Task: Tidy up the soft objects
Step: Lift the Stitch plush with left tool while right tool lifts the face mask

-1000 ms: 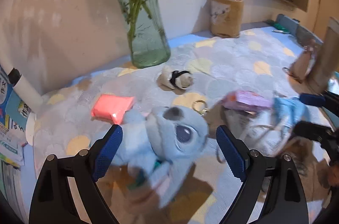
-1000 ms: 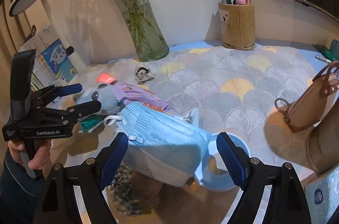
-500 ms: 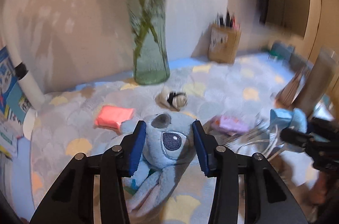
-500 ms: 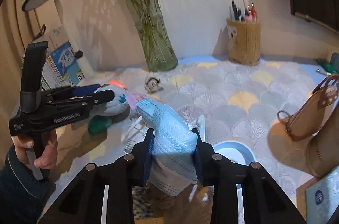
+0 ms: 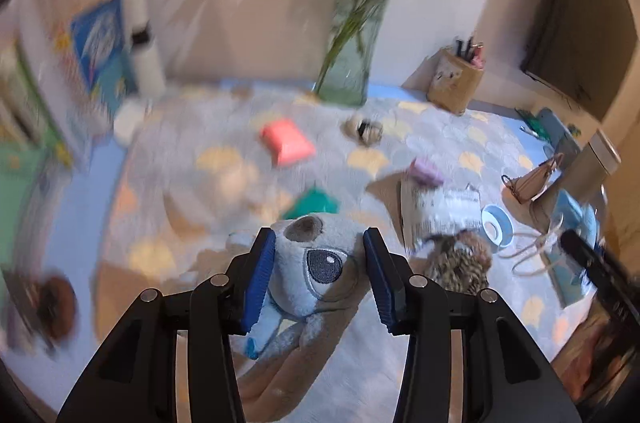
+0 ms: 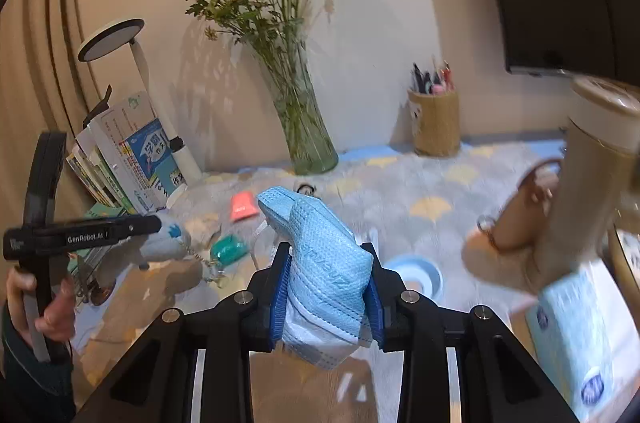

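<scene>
My left gripper [image 5: 318,269] is shut on a blue-grey plush toy [image 5: 312,259] and holds it above the patterned cloth [image 5: 440,143]. My right gripper [image 6: 326,287] is shut on a stack of blue face masks [image 6: 320,243], lifted off the table. In the right wrist view the left gripper [image 6: 156,223] shows at the left with the plush [image 6: 168,243] in it. A pink soft pack [image 5: 286,141], a small panda plush [image 5: 366,131], a purple pack [image 5: 426,171] and a teal item [image 5: 314,203] lie on the cloth.
A glass vase with flowers [image 6: 300,127] and a pen holder [image 6: 436,123] stand at the back. Books [image 6: 132,159] and a lamp [image 6: 140,91] stand at the left. A brown pouch [image 6: 520,215], a tall flask [image 6: 588,183], a tissue pack [image 6: 580,343] and a blue tape roll [image 6: 416,273] are at the right.
Both grippers have risen higher with their loads. The left one lifted the plush clear of the cloth and swung left; the right one carried the masks up and to the right.
</scene>
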The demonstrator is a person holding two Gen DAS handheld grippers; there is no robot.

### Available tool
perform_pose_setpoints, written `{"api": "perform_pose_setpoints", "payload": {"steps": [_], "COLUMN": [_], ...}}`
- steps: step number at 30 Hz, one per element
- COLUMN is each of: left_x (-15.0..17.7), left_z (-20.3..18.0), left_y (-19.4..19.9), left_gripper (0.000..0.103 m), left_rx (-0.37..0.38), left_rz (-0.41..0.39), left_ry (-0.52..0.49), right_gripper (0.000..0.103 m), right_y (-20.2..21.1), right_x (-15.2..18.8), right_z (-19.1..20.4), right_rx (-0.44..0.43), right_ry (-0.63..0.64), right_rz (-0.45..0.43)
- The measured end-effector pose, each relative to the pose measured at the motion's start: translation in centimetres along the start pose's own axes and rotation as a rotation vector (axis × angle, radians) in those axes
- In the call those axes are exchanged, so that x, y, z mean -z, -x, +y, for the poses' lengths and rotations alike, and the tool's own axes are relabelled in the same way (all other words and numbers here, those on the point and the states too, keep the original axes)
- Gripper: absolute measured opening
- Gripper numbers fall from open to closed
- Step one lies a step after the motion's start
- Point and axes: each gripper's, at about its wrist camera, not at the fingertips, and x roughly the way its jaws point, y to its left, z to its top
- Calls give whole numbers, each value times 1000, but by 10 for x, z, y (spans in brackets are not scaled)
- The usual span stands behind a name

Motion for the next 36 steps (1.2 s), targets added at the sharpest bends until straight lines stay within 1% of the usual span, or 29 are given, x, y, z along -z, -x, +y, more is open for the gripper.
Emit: {"api": "perform_pose_setpoints", "payload": {"steps": [2, 3, 4, 7, 8, 9, 10, 11, 12, 13, 14, 16, 18, 19, 20, 21, 22, 23, 25, 26, 27, 29, 30, 31, 32, 34, 36], "left_x": [16, 23, 28, 38, 40, 42, 42, 44, 46, 49, 50, 57, 67, 74, 79, 82, 85, 87, 87, 84, 80, 75, 71, 69, 65, 59, 60], "left_z": [0, -1, -5, -19, -24, -26, -25, -24, -22, -19, -18, -16, -20, -23, -26, -25, -25, -24, -20, -18, -16, -15, -14, -14, -11, -5, -2], "left_y": [-18, -27, -29, -35, -32, -29, -28, -26, -23, -19, -18, -13, -9, -6, -4, -3, -2, -2, -1, 0, 0, -5, -12, -18, -31, -47, -52], "left_gripper": [42, 41, 39, 39, 43, 52, 56, 70, 77, 78, 78, 78, 80, 80, 80, 80, 80, 80, 80, 81, 87, 98, 99, 99, 99, 99, 97], "left_rx": [19, 16, 14, -47, -50, -42, -27, 19, 63, 100, 118, 135, 110, 54, -3, -36, -66, -75, -59, -40, -22, -18, -32, -36, -19, 66, 139], "left_rz": [42, 67, 69, 58, 49, 54, 60, 77, 81, 84, 88, 104, 130, 134, 126, 119, 114, 113, 102, 86, 65, 26, 14, 22, 64, 134, 174], "left_ry": [56, 83, 90, 47, 27, 16, 9, 2, -4, -14, -29, -82, -187, -265, -313, -342, -377, -404, -417, -427, -449, -506, -528, -535, -535, -481, -417], "right_gripper": [32, 32, 32, 32, 32, 33, 33, 33, 33, 33, 33, 33, 34, 40, 55, 61, 64, 64, 64, 66, 68, 76, 77, 77, 77, 78, 78], "right_y": [-7, -12, -18, -32, -35, -37, -37, -42, -45, -48, -51, -54, -58, -59, -60, -61, -60, -60, -59, -59, -59, -57, -56, -55, -54, -52, -50], "right_x": [8, 13, 19, 36, 41, 45, 45, 54, 57, 60, 62, 66, 69, 69, 70, 71, 72, 73, 75, 76, 76, 79, 81, 81, 82, 82, 83], "right_z": [1, 2, 2, -2, -4, -7, -7, -12, -14, -16, -18, -21, -23, -23, -24, -24, -24, -22, -20, -19, -19, -16, -16, -16, -16, -17, -19], "right_rx": [56, 88, 113, 140, 145, 145, 145, 142, 145, 146, 140, 128, 117, 108, 98, 82, 79, 82, 86, 84, 84, 57, 54, 53, 51, 48, 45], "right_ry": [0, 7, 11, -12, -20, -25, -25, -35, -41, -47, -54, -69, -82, -89, -93, -98, -96, -89, -67, -59, -59, -40, -37, -34, -31, -32, -38], "right_rz": [54, 84, 118, 205, 229, 242, 242, 271, 286, 301, 315, 329, 344, 347, 351, 352, 344, 344, 342, 342, 342, 337, 336, 336, 337, 341, 341]}}
